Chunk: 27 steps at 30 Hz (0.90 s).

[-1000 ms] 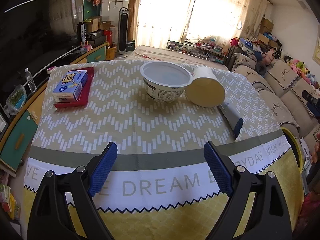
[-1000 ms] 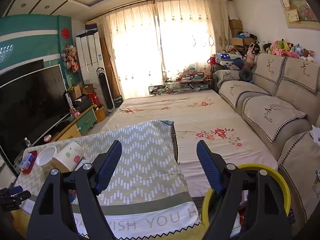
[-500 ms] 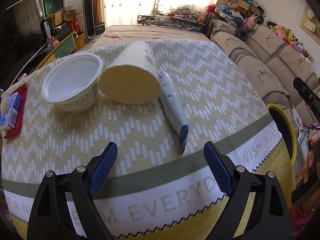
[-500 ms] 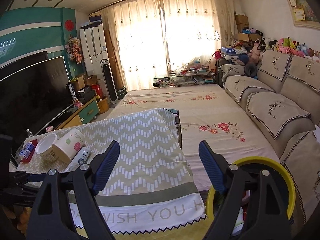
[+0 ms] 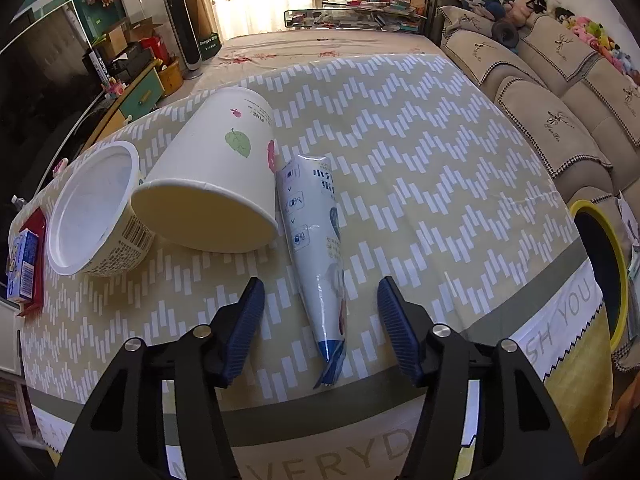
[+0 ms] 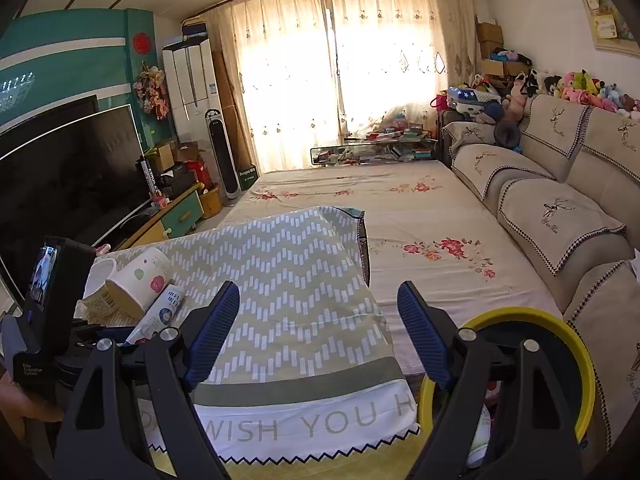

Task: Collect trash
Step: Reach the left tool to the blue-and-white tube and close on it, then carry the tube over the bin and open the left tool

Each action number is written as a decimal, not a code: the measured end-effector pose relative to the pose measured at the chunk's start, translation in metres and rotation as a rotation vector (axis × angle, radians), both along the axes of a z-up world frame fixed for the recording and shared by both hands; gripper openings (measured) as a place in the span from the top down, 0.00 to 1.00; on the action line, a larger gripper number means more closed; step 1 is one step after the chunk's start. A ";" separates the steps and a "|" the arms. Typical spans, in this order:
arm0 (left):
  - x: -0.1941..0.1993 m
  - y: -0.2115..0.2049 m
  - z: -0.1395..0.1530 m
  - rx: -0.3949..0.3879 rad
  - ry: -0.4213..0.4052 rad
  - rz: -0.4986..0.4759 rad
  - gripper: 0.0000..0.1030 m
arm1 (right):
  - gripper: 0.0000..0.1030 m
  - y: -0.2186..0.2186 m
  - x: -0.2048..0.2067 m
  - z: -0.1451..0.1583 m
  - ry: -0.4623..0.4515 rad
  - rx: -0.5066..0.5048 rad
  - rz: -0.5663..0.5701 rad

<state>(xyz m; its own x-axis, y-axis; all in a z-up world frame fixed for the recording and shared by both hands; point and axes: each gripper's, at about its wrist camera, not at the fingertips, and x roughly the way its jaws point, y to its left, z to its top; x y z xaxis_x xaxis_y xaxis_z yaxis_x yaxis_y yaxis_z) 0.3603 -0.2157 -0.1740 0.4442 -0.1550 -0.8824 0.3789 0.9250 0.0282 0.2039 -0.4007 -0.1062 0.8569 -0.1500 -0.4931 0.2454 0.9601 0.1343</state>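
Two empty containers on my tabletop (image 5: 440, 168): white plastic bowl (image 5: 94, 208) sitting tilted, paper cup (image 5: 216, 176) on its side touching it, mouth toward me. Squeezed tube (image 5: 316, 248) lies just beside the cup, its crimped end between my left gripper (image 5: 320, 320) pads. Left gripper jaws closing, pads not on the tube yet. Right gripper (image 6: 316, 332) wide open, holding nothing, over the tabletop's right edge. Yellow-rimmed bin (image 6: 572, 344) sits off that edge; contents unclear.
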 end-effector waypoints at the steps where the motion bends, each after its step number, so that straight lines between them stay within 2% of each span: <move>1: 0.001 -0.004 0.001 0.001 -0.001 -0.001 0.50 | 0.25 0.000 -0.001 0.000 -0.001 0.001 0.000; 6: -0.003 -0.015 0.006 0.013 -0.008 -0.016 0.76 | 0.25 -0.001 0.000 0.000 -0.004 0.004 -0.010; 11: -0.014 -0.018 0.007 0.012 -0.016 -0.023 0.84 | 0.25 -0.001 0.003 -0.002 0.009 0.004 -0.016; 17: -0.052 -0.019 0.025 -0.007 -0.072 -0.038 0.85 | 0.25 -0.011 0.002 -0.002 0.005 0.019 -0.059; 27: -0.125 -0.044 0.110 -0.065 -0.201 -0.167 0.85 | 0.25 -0.044 -0.012 0.007 -0.007 0.060 -0.172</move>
<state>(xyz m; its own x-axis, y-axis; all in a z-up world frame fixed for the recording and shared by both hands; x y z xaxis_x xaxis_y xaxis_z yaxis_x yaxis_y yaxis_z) 0.2349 -0.2595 -0.0636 0.5732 -0.2946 -0.7646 0.5194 0.8524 0.0609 0.1922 -0.4445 -0.0996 0.8248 -0.2654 -0.4993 0.4042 0.8942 0.1923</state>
